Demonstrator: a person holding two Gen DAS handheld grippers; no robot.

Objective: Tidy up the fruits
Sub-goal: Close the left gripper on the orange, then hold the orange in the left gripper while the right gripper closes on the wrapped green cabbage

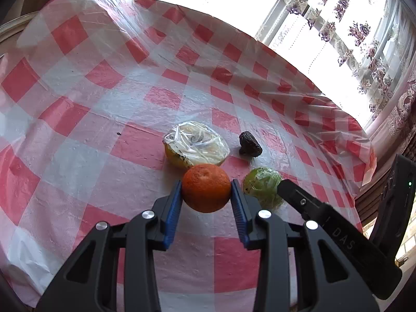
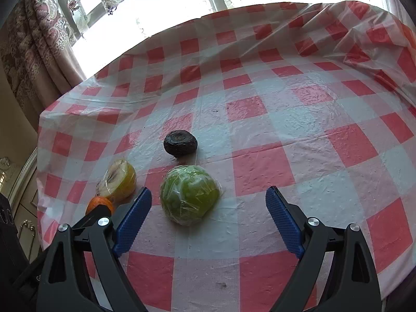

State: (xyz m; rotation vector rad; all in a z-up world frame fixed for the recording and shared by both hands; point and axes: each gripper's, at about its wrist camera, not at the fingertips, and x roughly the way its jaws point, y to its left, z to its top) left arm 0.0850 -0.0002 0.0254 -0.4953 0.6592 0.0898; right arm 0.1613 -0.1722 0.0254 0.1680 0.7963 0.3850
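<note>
Two daylight fisheye views, both strongly backlit. The window (image 1: pixel 299 33) is blown out to pure white, so nothing outside can be made out, and the patterned curtain (image 2: pixel 33 41) beside it shows dim and brownish. Light falls from the window across the red-and-white checked plastic tablecloth (image 1: pixel 109 104), leaving pale sheen and glare on its wrinkles, strongest at the far edge. Plastic wrap on the cut yellow fruit (image 1: pixel 196 144) and on the green fruit (image 2: pixel 189 195) glints white. Shadows are soft and short, falling toward the camera. The centre is sharp; straight lines bow toward the edges, and the corners go black.
</note>
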